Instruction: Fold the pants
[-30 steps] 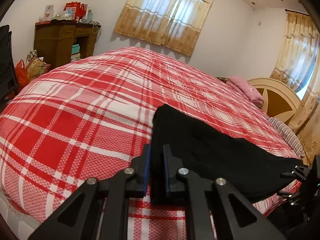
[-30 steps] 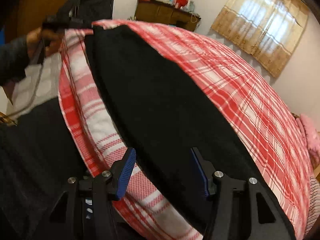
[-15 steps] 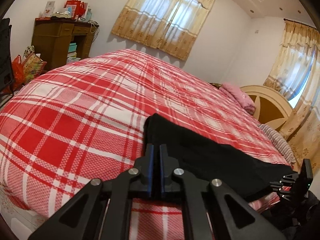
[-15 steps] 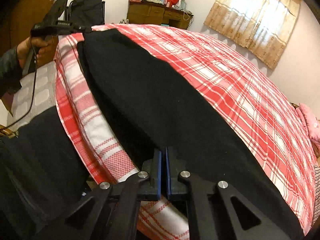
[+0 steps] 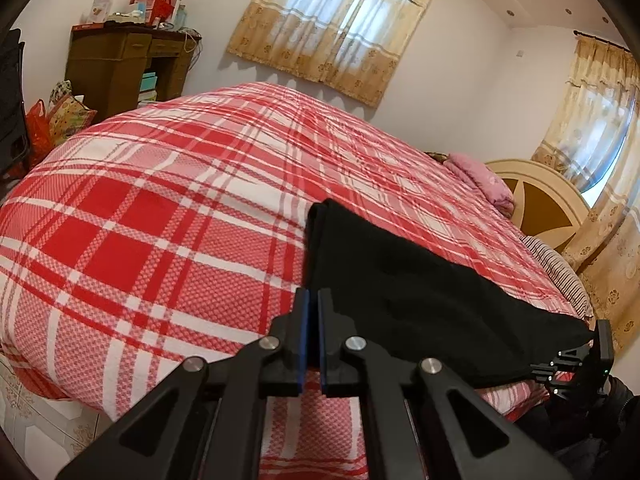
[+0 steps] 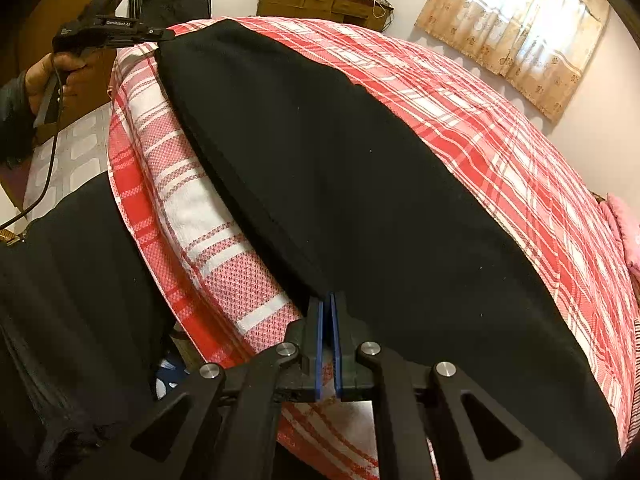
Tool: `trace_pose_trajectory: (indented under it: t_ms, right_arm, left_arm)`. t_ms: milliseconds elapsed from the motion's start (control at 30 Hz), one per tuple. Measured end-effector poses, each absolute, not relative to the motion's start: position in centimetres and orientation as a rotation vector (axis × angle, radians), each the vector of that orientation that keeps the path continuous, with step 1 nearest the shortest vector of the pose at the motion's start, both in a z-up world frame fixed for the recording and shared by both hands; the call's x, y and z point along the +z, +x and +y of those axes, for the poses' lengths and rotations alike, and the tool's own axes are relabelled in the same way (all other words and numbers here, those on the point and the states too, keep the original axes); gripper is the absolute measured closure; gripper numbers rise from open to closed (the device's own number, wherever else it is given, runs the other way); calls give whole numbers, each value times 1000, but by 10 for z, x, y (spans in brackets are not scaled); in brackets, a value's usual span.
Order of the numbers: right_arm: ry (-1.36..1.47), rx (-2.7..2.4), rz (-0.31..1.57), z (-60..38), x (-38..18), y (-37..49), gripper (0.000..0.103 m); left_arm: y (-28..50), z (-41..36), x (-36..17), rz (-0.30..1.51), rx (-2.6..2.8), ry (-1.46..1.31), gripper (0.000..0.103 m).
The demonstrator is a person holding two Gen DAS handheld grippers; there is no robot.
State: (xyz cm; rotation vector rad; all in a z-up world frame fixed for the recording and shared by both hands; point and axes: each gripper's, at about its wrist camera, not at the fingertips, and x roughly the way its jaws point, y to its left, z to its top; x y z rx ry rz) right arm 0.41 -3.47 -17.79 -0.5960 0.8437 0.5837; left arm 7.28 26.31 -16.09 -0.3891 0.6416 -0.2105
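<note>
Black pants (image 5: 420, 292) lie stretched along the near edge of a bed with a red and white plaid cover (image 5: 160, 208). My left gripper (image 5: 311, 304) is shut on one end of the pants. My right gripper (image 6: 329, 300) is shut on the near edge of the pants (image 6: 360, 184) at the other end. In the right wrist view the left gripper (image 6: 160, 34) shows at the far end, held by a hand. In the left wrist view the right gripper (image 5: 588, 350) shows at the pants' far right corner.
A wooden desk (image 5: 120, 64) with boxes stands by the far wall. Bags (image 5: 60, 116) sit on the floor beside it. A pink pillow (image 5: 480, 180) and a cream headboard (image 5: 544, 204) are at the bed's right end. Curtained windows (image 5: 332, 28) are behind. Tiled floor (image 6: 68, 152) runs beside the bed.
My right gripper has closed from wide open onto the pants' edge. My left gripper has closed fully on its end. Both ends have lifted slightly and the pants are pulled taut.
</note>
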Motion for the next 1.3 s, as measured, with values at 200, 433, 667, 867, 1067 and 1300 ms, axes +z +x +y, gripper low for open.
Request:
trace_pose_trajectory:
  t_ms: [200,433,667,867,1067,1300]
  right_arm:
    - [-568,585,841,-39,-175,4,95]
    - [-463,555,852,-65,-161,-1,49]
    - [-290,365,800,-147,-120,-6,49]
    - [-141,59,739,-278,-67,-10,49]
    - [200,-211,741,-434,-35,0,49]
    - [472,-188,884,-497,-77,33,49]
  left_arm:
    - [61,272,-139,577,-137,-354,99]
    - [67,241,-124,562,-181,-277,86]
    - [85,146,-127,623,-398,-151,82]
    - [95,90,-136,660,-482,-52,60]
    - [100,95,-145,684,-446,-76,53]
    - [102,117,-158,726,-363,-143,48]
